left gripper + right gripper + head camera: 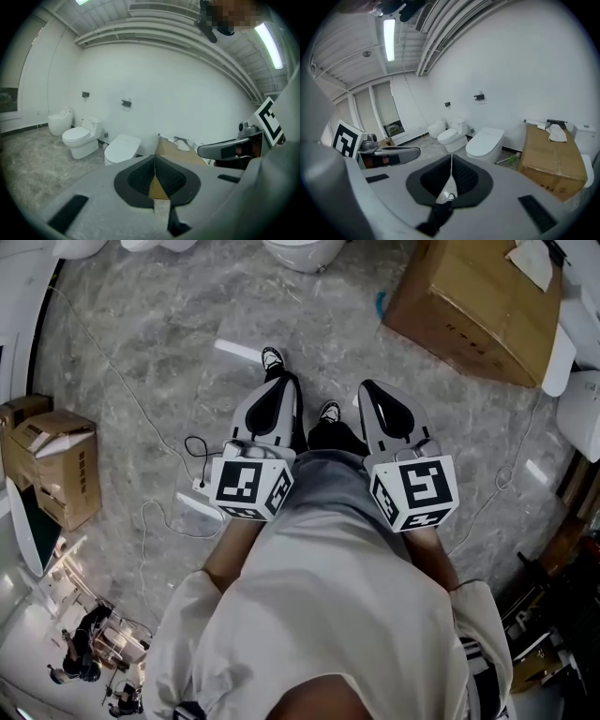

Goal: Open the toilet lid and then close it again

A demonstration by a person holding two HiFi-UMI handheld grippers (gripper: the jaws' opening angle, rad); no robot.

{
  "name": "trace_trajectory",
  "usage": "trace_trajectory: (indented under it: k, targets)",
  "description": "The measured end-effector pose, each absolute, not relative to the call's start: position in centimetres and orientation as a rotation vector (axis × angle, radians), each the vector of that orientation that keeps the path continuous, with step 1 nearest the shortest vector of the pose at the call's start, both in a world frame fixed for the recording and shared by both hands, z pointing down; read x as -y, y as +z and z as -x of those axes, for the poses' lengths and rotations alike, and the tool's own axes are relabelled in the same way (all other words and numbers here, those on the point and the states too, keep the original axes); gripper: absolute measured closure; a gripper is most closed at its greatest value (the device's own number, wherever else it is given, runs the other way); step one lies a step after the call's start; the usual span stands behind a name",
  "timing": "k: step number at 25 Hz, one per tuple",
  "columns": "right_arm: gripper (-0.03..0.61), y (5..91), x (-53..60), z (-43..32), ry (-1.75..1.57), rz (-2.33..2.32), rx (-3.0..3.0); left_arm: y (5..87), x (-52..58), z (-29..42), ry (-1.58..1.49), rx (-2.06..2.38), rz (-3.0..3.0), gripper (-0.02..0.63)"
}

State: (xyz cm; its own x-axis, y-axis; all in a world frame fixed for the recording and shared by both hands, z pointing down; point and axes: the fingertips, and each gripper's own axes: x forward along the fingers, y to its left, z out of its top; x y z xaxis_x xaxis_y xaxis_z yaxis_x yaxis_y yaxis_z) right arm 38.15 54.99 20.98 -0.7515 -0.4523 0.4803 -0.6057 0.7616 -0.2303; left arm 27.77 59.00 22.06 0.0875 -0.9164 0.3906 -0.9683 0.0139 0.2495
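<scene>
closed toilet, well beyond right tongs

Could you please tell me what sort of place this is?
Probably a bathroom-fixture showroom or storeroom rather than a working bathroom: several toilets stand side by side along a bare white wall, with no stalls between them, and a large cardboard box sits beside them on the grey stone floor.

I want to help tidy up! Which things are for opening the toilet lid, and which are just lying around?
For the job: nearest toilet's lid, left gripper, right gripper.
Lying about: big cardboard box, farther toilets, small boxes.
</scene>
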Motion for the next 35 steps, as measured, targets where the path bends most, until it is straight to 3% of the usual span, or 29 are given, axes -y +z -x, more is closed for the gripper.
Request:
trace_trajectory:
  k: [14, 35]
  targets:
    - [0.566, 21.4, -49.3, -29.4, 0.541, -0.701, 2.541, 21.6, -52.4, -20.5, 0.097, 1.827, -1.94, 0.606]
    - [0.566, 19.9, -41.2, -13.3, 0.518, -0.784, 2.52, 20.5, -43.9, -4.0, 0.14, 1.755, -2.013, 0.606]
